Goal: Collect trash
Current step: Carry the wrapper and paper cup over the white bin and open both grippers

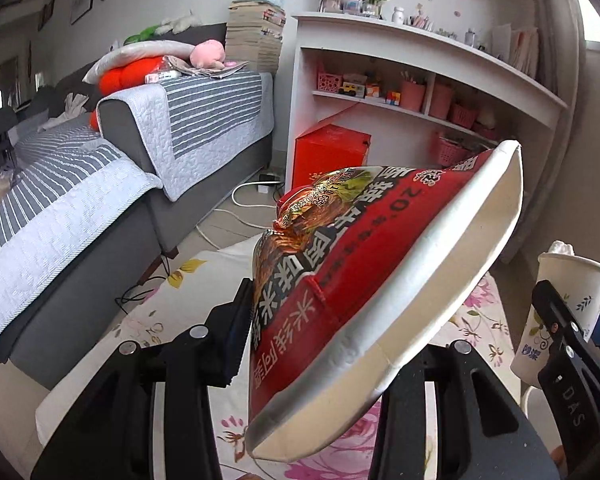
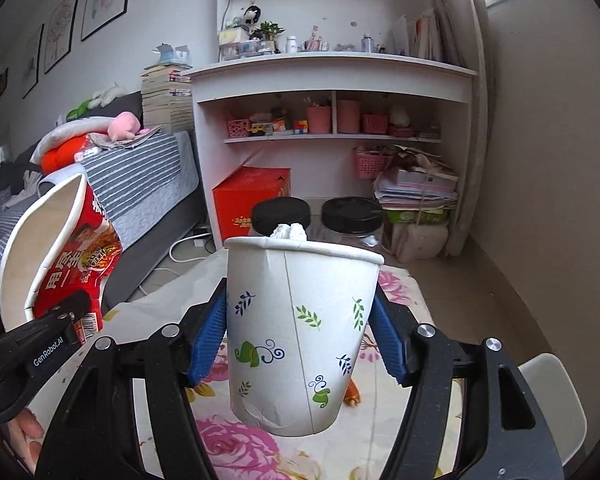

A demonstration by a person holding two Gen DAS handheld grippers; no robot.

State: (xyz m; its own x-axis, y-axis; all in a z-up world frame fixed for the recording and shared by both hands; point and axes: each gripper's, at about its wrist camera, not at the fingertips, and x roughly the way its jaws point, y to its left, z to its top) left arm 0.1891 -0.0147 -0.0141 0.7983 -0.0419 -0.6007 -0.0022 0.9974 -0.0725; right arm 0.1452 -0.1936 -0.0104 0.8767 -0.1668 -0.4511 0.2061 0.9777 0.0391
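— What's in your fingers?
— My left gripper [image 1: 320, 320] clamps a squashed noodle bowl [image 1: 380, 280]; my right gripper [image 2: 300, 336] pinches a paper cup [image 2: 296, 336] with tissue [image 2: 288, 233] inside.
— Where?
— Both above the floral cloth [image 2: 236, 440], bookshelf [image 2: 332, 80] beyond, sofa [image 1: 120, 168] left of it.

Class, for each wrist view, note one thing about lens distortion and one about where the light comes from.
Left wrist view: fisheye bends the white shelf into an arc; daylight enters from a blown-out window at upper right. Right wrist view: the walls bow outward, corners go black; a bright window at top right lights the paper cup evenly, without glare.
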